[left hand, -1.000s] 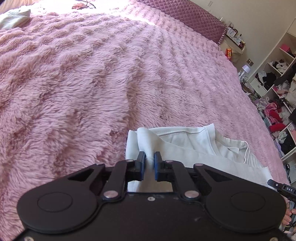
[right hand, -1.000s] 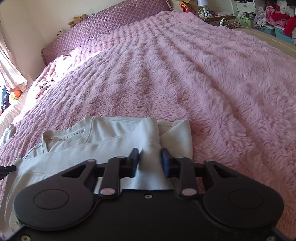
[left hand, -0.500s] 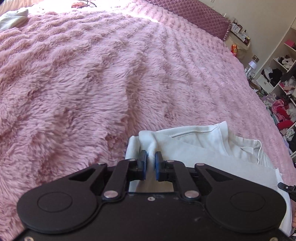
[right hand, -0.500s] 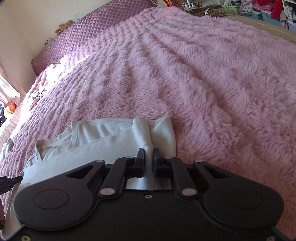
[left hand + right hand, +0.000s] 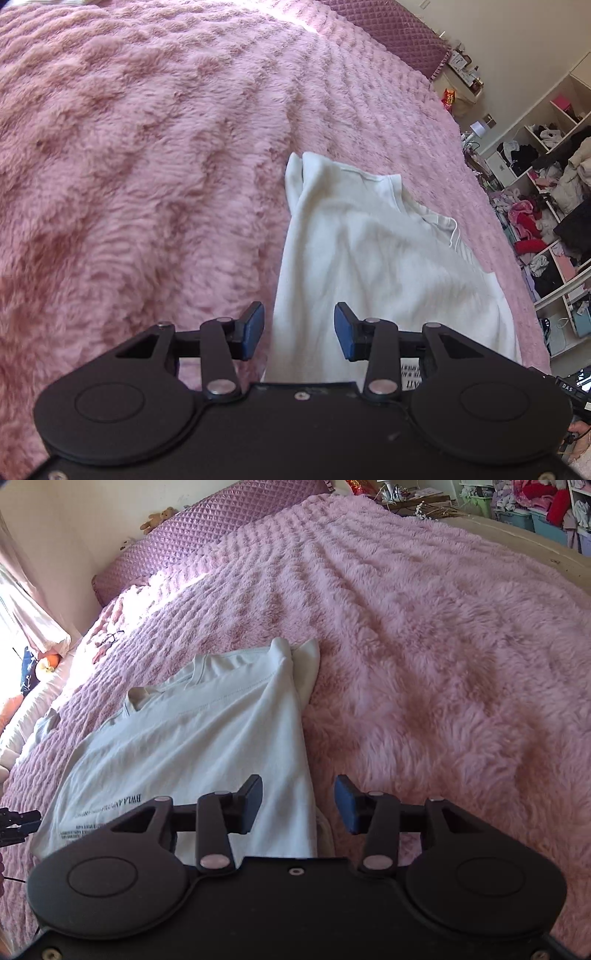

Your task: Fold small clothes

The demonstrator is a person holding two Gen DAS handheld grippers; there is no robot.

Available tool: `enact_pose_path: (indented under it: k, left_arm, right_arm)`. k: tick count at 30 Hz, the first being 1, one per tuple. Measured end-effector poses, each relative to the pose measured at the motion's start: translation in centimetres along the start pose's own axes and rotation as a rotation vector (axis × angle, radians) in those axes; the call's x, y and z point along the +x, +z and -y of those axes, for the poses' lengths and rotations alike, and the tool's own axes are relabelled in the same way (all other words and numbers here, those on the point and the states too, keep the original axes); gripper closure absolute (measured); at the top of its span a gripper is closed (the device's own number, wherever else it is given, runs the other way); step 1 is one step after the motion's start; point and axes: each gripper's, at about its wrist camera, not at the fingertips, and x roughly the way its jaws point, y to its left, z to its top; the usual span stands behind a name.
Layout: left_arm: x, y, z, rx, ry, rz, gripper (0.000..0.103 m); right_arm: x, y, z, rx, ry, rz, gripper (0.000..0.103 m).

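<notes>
The near end of the white T-shirt (image 5: 369,266) ran under the black body of the left gripper (image 5: 299,332) and was lost from sight there, and the same happened under the right gripper (image 5: 298,803), so its bottom hem could not be made out in either view. Printed lettering on the cloth showed only in part, just behind the right finger in the left wrist view and beside the left finger in the right wrist view (upside down, and too small to read in full). The collar (image 5: 162,692) lay ahead of the right gripper, off to its left.

Both sets of jaws stood released, wide apart, with nothing between the blue pads (image 5: 255,330) but air above the cloth. The shirt lay flat on the fluffy pink blanket (image 5: 147,166), folded lengthwise. Its left fold edge ran forward from between the left gripper's jaws; its right fold edge ran forward from between the right gripper's jaws. A tucked sleeve (image 5: 308,664) poked out at the far right corner.

Outward of each fold edge, and ahead of the shirt, the blanket stretched broad up to the quilted purple headboard (image 5: 207,528).

Far to the right of the left gripper stood open white shelves (image 5: 546,206), their compartments stuffed with heaped clothes in pink, red, black and white. In the right wrist view, plastic bins (image 5: 546,524) sat at the top right, with clothes piled above them.
</notes>
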Motion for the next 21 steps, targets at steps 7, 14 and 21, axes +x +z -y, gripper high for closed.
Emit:
enact_pose_path:
  k: [7, 14, 21]
  left_arm:
    - [0.4, -3.2, -0.4, -0.053, 0.012, -0.001, 0.064]
    - [-1.1, -1.9, 1.1, -0.073, 0.018, 0.034, 0.095]
    - [0.1, -2.6, 1.3, 0.021, 0.100, -0.059, 0.094]
  right_arm:
    - [0.2, -1.9, -1.4, -0.019, -0.031, 0.015, 0.076]
    - [-2.6, -1.1, -2.1, -0.006, -0.060, 0.085, 0.101]
    - [-2.5, -2.7, 0.1, 0.025, -0.090, 0.009, 0.103]
